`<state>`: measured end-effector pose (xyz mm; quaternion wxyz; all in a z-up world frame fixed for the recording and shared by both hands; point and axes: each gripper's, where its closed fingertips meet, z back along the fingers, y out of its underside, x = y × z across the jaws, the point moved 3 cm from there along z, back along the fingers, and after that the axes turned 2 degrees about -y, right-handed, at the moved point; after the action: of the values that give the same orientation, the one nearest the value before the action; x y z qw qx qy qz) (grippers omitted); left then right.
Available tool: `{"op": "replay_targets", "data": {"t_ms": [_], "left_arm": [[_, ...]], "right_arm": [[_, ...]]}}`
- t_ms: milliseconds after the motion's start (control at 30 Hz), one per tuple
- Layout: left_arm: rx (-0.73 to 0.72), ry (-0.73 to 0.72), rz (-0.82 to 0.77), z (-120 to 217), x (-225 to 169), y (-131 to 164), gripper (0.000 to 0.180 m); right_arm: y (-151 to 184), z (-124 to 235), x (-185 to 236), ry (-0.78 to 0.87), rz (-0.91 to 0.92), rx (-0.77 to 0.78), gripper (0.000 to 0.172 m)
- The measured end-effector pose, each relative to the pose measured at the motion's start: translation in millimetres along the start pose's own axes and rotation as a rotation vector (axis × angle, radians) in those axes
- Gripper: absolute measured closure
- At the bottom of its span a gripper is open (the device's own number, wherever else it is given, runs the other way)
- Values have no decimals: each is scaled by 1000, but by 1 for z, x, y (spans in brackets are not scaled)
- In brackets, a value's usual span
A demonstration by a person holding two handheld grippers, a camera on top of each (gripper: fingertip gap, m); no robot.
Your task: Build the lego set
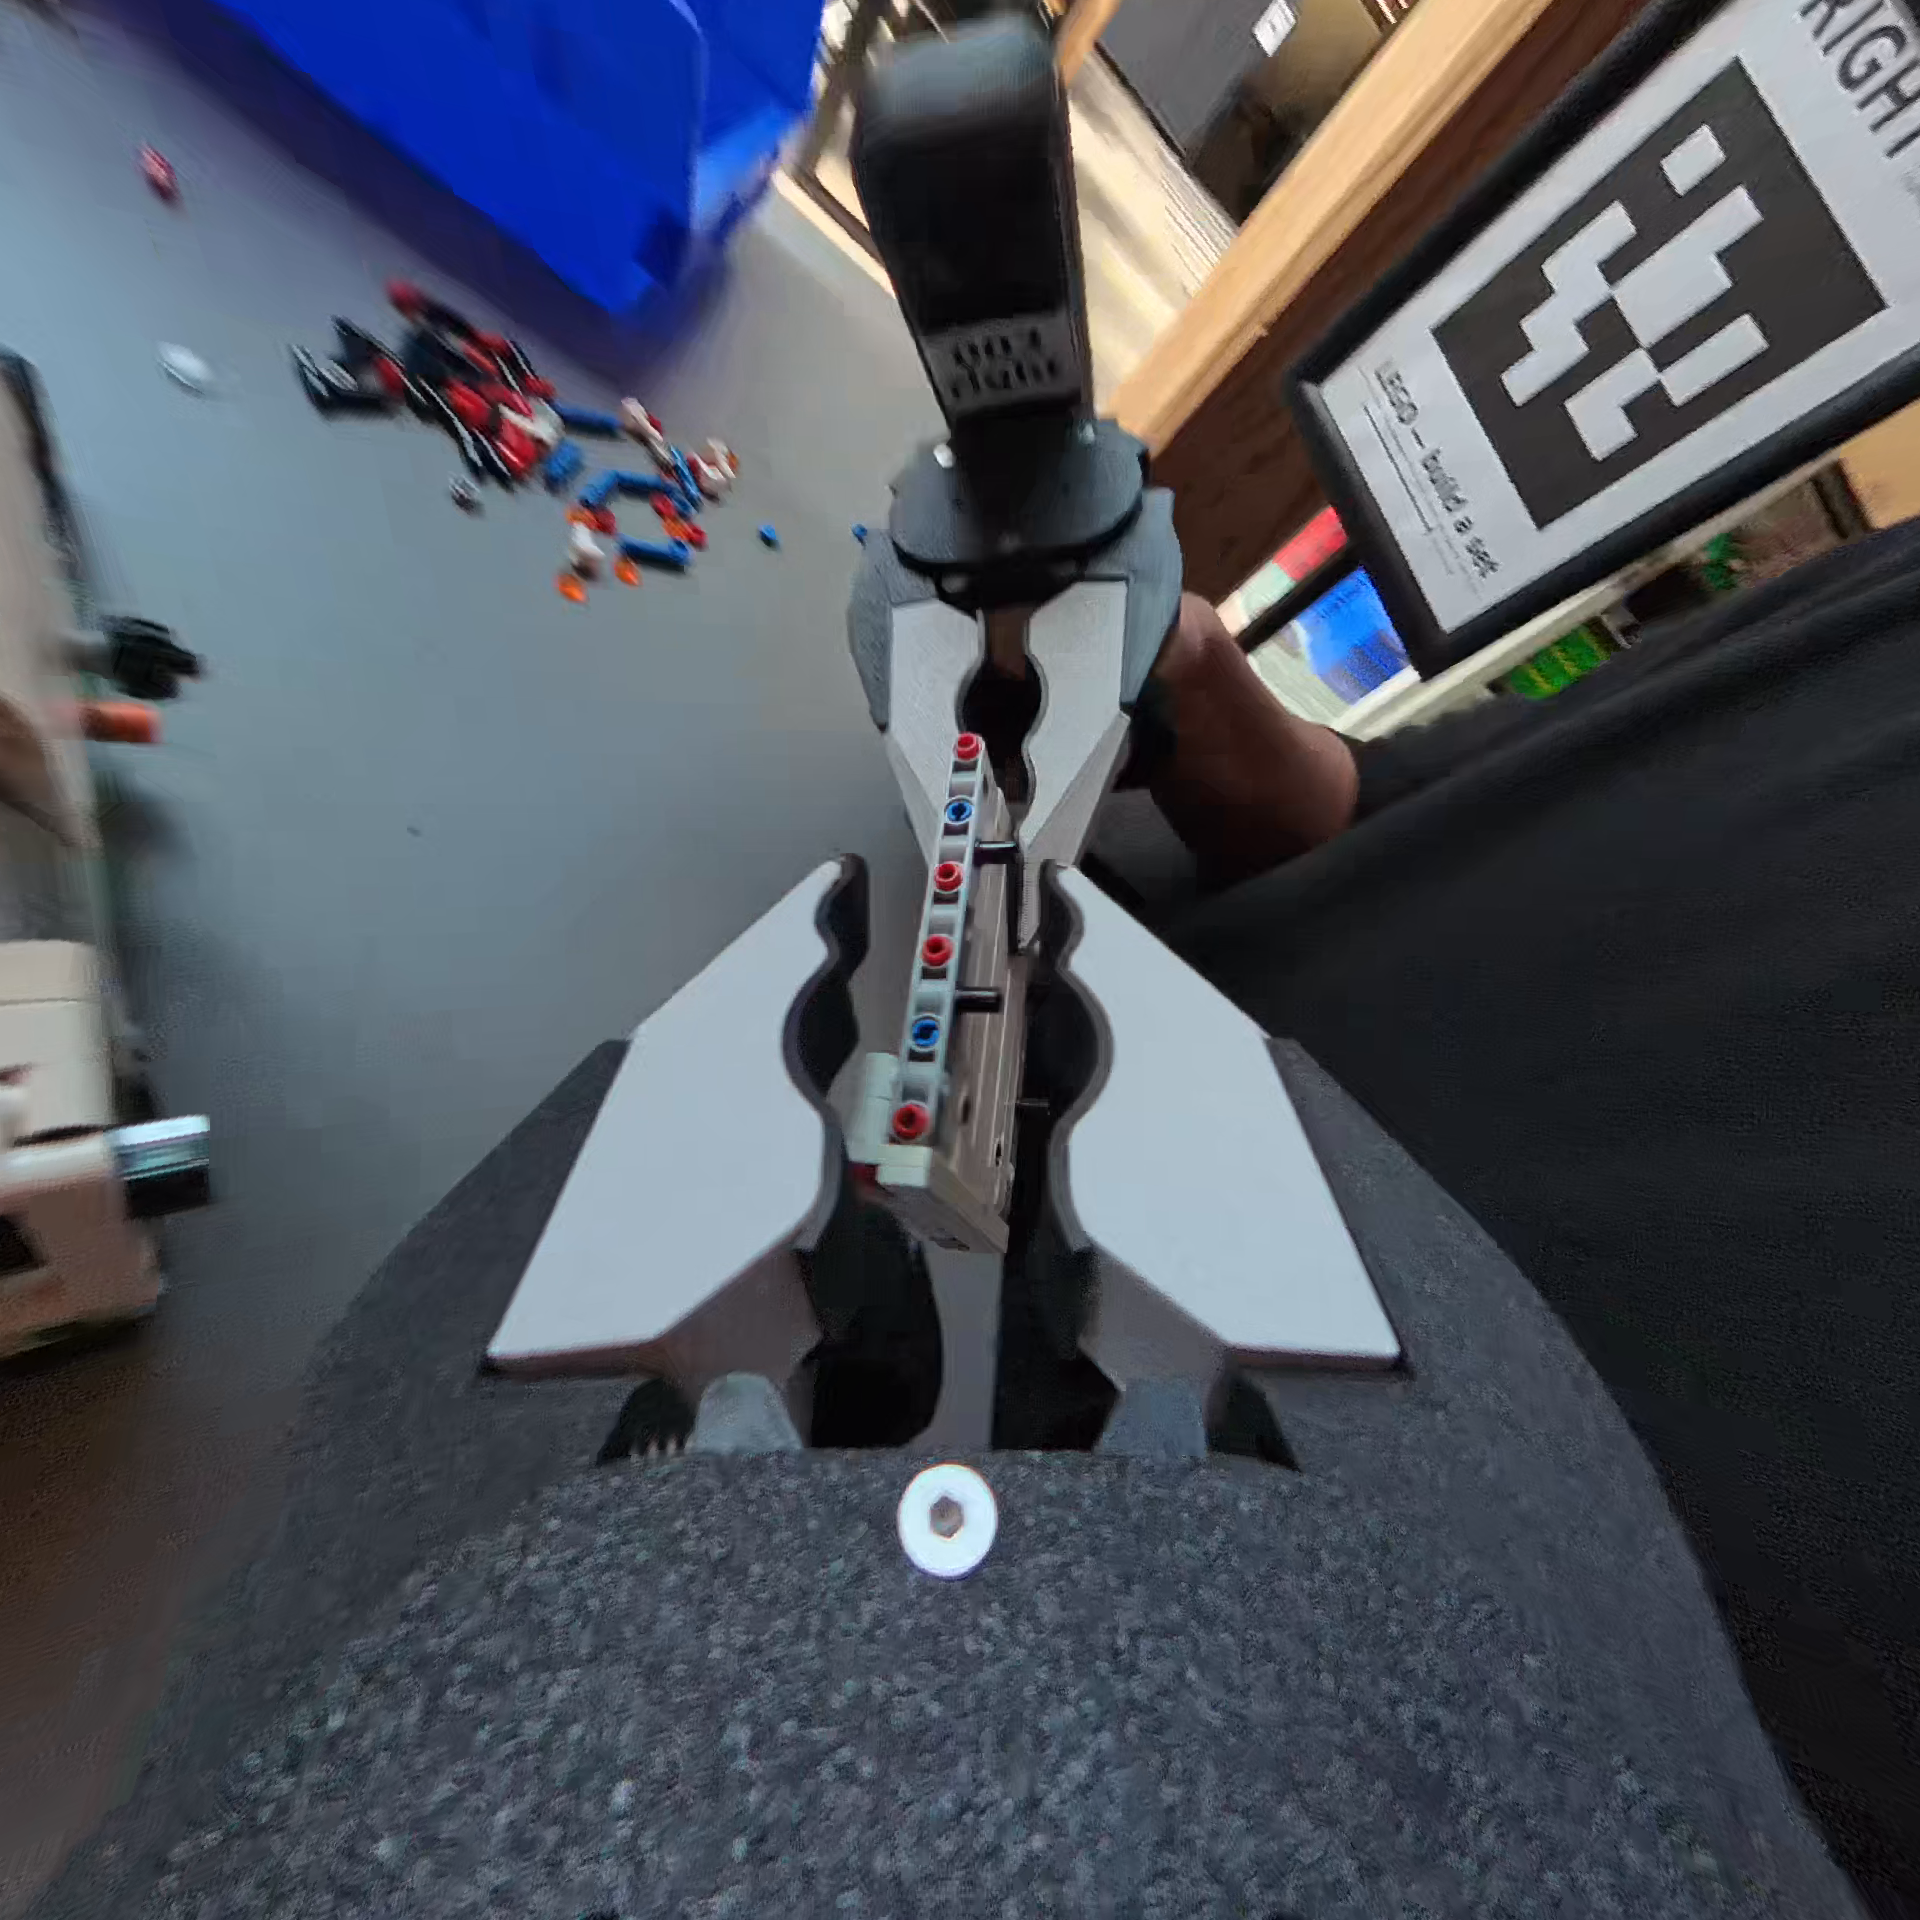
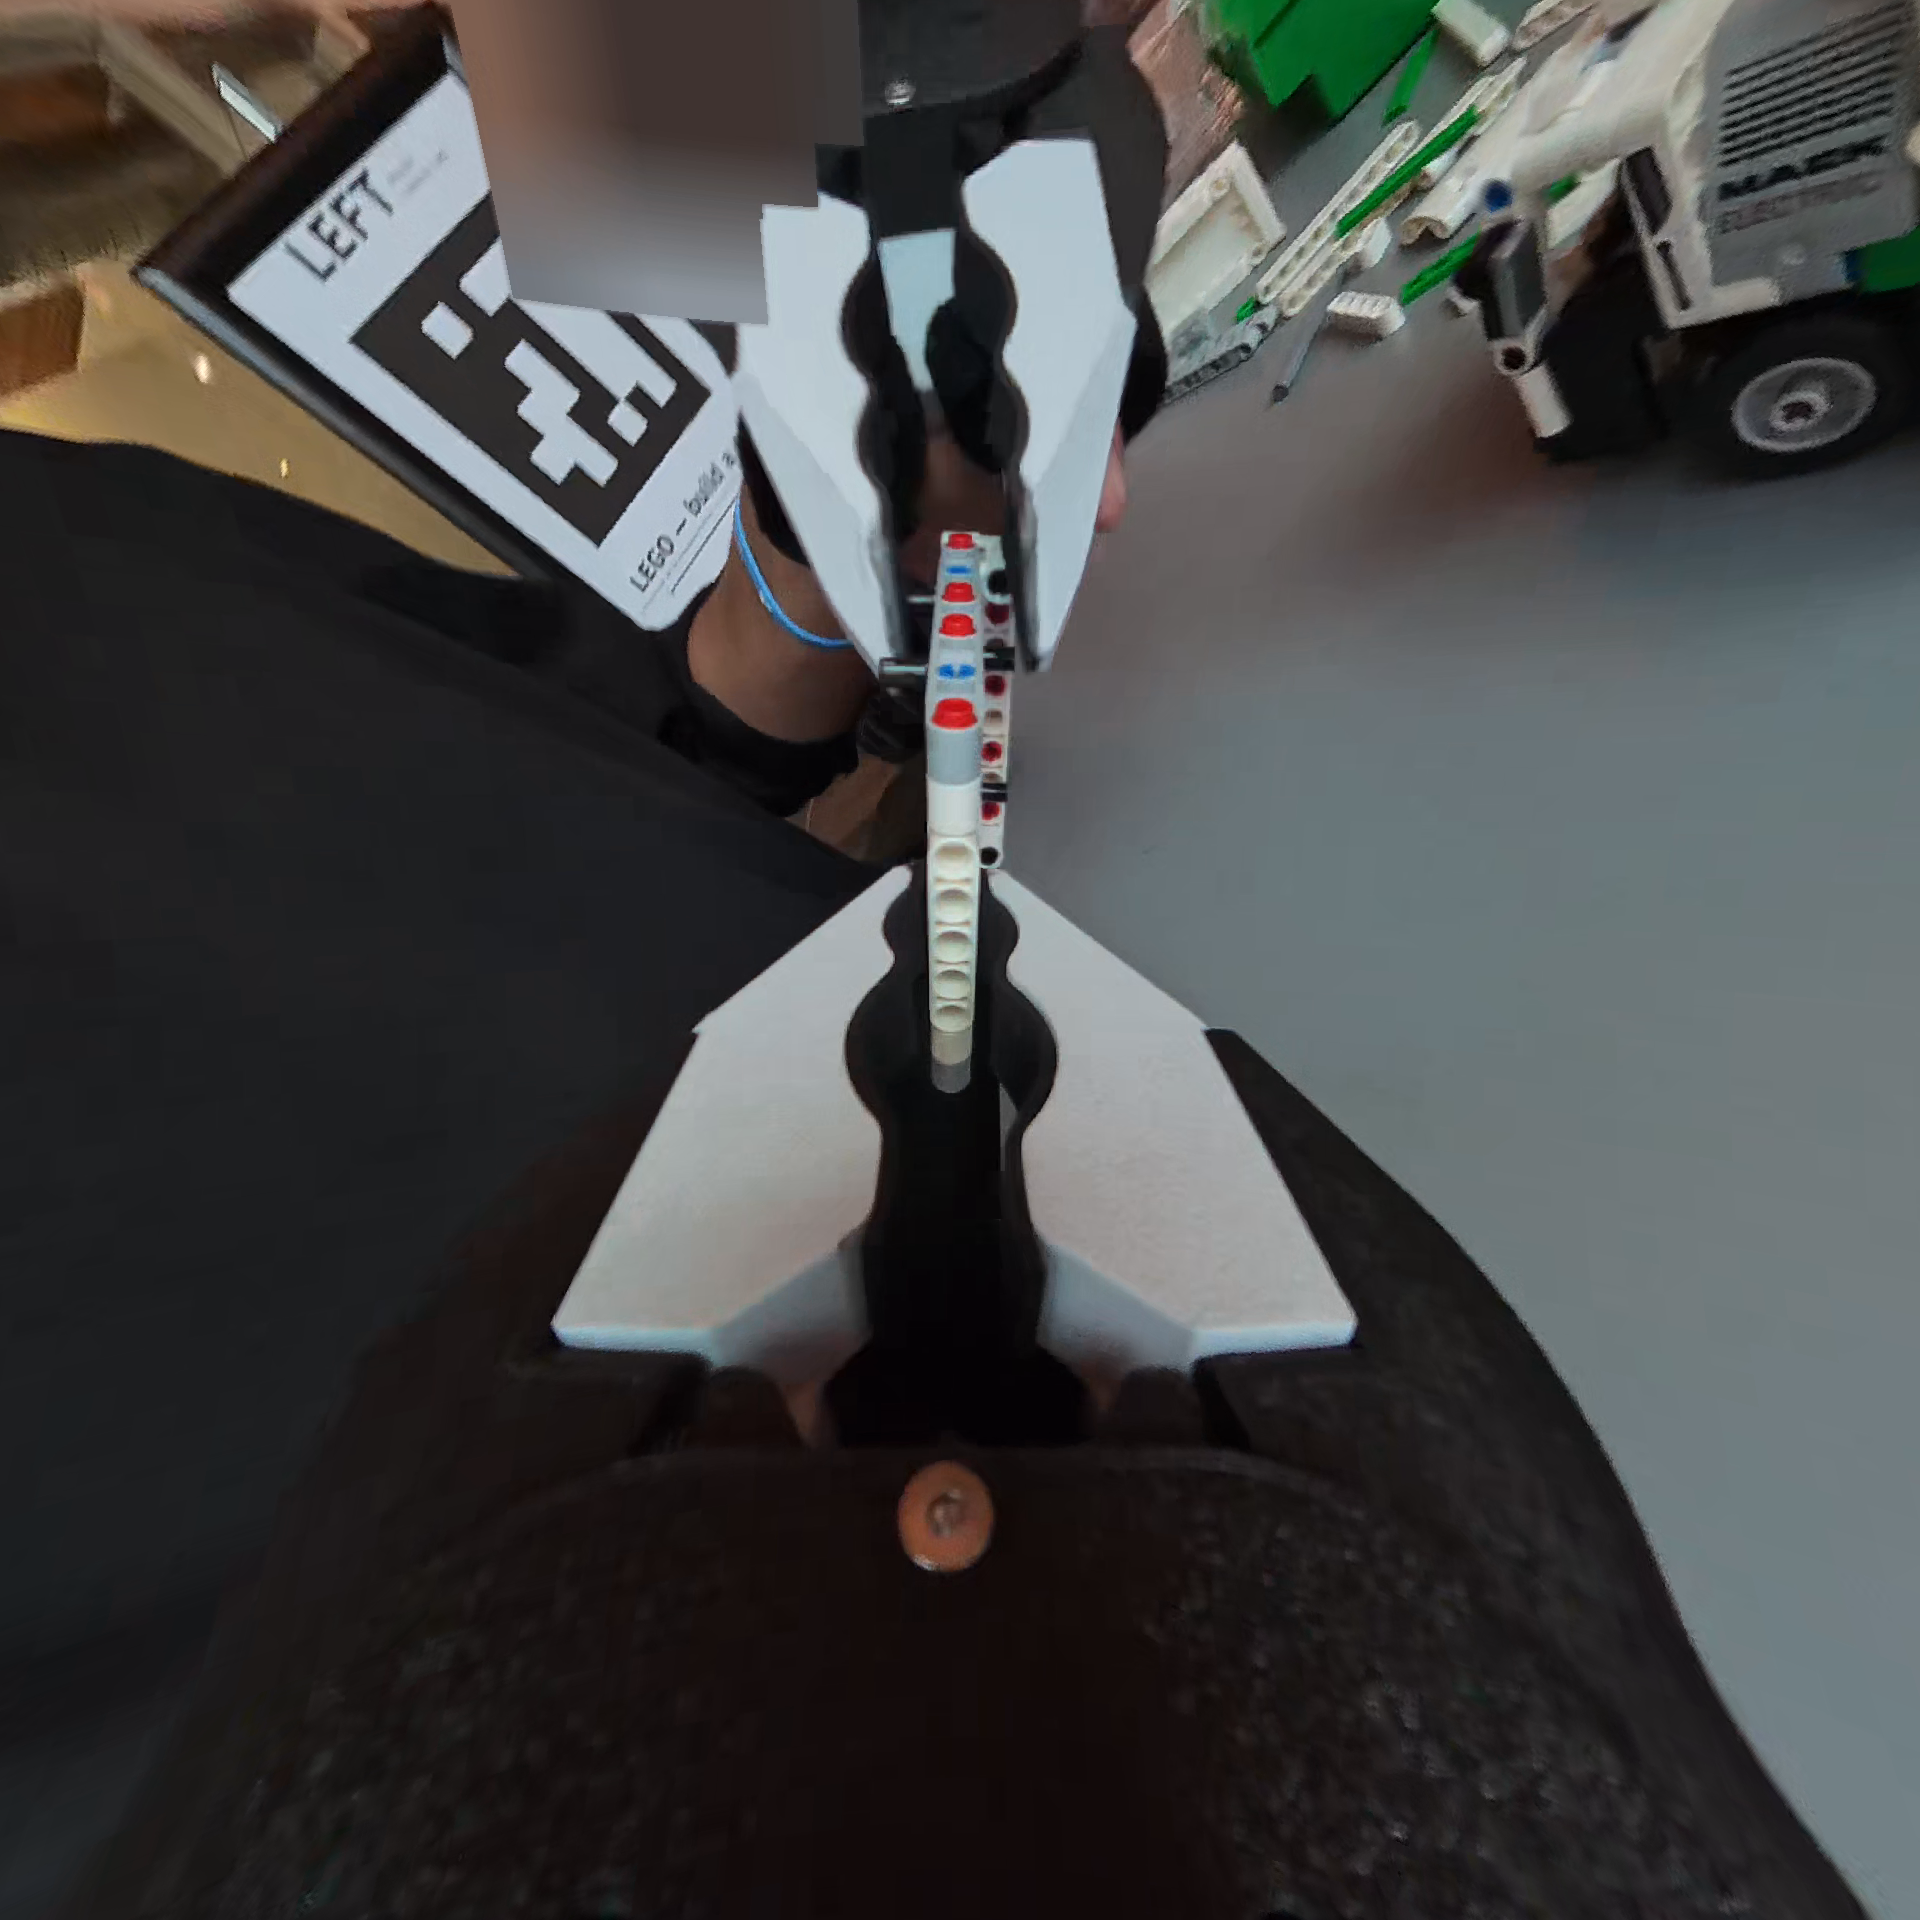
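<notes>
Beam assembly clamped in right tool

Grey floor; wooden shelving; warm ceiling lights.

Left gripper fingers stand apart — right gripper fingers nearly closed, tip to tip.

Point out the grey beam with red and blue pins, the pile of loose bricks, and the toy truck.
grey beam with red and blue pins (image 1: 940,951), left wrist view, mid-length of its pinned face.
pile of loose bricks (image 1: 499,416), left wrist view, centre of pile.
toy truck (image 2: 1704,239), right wrist view, cab side.
</notes>
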<state>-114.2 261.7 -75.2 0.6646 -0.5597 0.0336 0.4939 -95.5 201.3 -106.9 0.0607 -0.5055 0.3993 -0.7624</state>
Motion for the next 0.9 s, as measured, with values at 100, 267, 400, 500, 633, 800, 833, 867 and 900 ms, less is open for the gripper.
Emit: {"op": "replay_targets", "data": {"t_ms": [100,267,400,500,633,800,833,867,900], "left_arm": [[-107,-242,-164,20,14,-11,121],[-24,-462,-328,11,24,18,121],[50,-400,-246,-19,18,45,123],[116,-463,-268,-34,26,58,129],[200,-600,-357,-42,46,59,138],[251,-568,-431,-42,50,56,149],[257,-540,-437,-43,50,57,151],[263,-515,-443,-43,50,57,151],[270,-495,-451,-44,51,57,151]], "right_arm": [[-5,17,-14,131,-156,-216,166],[-3,44,-27,349,-315,-566,166],[3,52,-35,438,-325,-666,166],[7,55,-41,418,-388,-717,167],[15,48,-44,427,-428,-658,166],[34,43,-44,507,-421,-408,158],[38,44,-44,540,-406,-343,155],[41,45,-44,568,-402,-287,153],[43,46,-45,591,-400,-227,151]]}}
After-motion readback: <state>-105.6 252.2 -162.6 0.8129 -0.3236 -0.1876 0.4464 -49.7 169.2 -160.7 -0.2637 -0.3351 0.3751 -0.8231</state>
